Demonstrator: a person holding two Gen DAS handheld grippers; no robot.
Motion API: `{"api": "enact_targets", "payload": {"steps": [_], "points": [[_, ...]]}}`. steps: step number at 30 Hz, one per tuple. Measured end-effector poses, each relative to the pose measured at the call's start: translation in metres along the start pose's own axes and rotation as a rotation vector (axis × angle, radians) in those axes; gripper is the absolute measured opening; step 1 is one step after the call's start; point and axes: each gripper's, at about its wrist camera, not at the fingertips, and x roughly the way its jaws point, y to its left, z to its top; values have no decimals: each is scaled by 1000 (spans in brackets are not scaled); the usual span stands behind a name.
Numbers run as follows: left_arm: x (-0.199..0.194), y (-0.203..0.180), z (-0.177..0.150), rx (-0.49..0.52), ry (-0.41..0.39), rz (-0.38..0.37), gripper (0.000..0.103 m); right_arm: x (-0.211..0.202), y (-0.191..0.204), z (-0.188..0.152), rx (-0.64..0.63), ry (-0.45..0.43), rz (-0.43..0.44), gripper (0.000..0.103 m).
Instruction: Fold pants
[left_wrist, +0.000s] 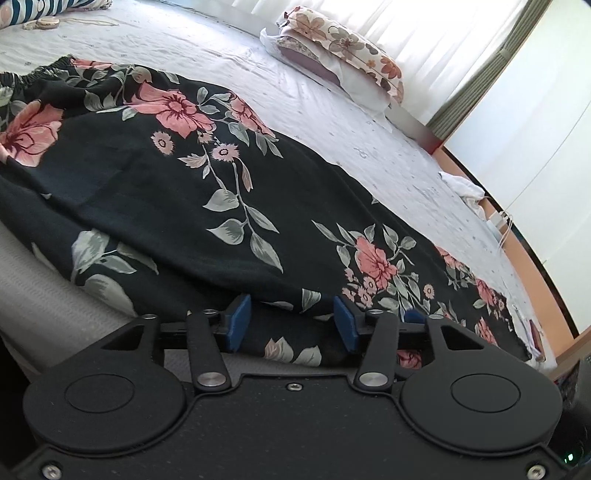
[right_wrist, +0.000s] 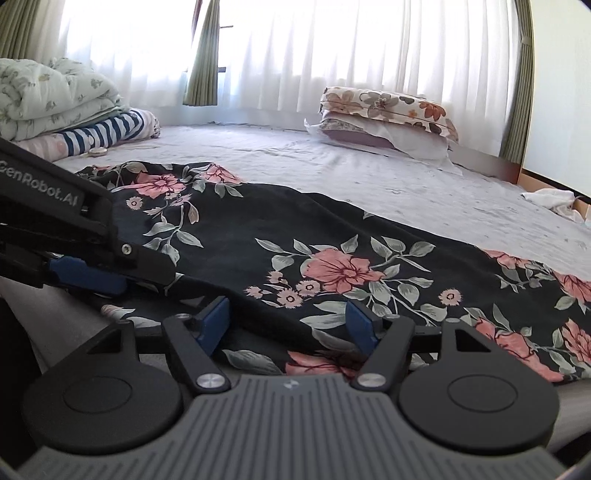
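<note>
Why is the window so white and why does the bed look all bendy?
In the right wrist view, daylight through the curtains washes them out to plain white. In the left wrist view, the fisheye lens curves the bed edge, and the flowered pants stay sharp though dark.

Black floral pants (left_wrist: 155, 192) lie spread flat on the bed, elastic waistband (left_wrist: 33, 72) far left, hem near right.

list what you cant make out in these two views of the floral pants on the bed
- Pants near edge: both wrist views, hidden behind the gripper bodies.
- Waistband: left wrist view, cut off by the left edge.
- Left gripper and right gripper: pads apart, contact with cloth unclear.
- Small item beside striped cloth: too small.
</note>
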Motion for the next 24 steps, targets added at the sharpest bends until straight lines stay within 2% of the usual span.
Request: {"api": "enact_targets", "payload": {"steps": [4, 7, 10, 12, 13, 15, 16, 18, 24], "points": [[3, 0, 3, -53, -9, -11, 58, -3, 2, -3, -7, -4, 1, 78], [-1, -4, 0, -23, -21, -2, 64, -6, 3, -4, -14, -16, 8, 78], [-5, 4, -4, -51, -86, 37, 70, -7, 3, -6, -1, -5, 35, 78], [-6, 12, -1, -105, -120, 51, 70, -8, 4, -8, 5, 0, 44, 78], [-5, 16, 1, -130, -131, 51, 68, -9, 5, -9, 7, 0, 50, 78], [-4, 18, 6, -148, -144, 81, 38, -10, 8, -10, 2, 0, 57, 78], [-1, 18, 9, -139, -131, 104, 1, -11, 10, -10, -2, -2, 59, 78], [3, 21, 13, -146, -104, 110, 1, -11, 13, -9, -11, -6, 68, 78], [-13, 13, 16, -98, -157, 91, 0, -5, 26, -3, -53, -28, 93, 78]]}}
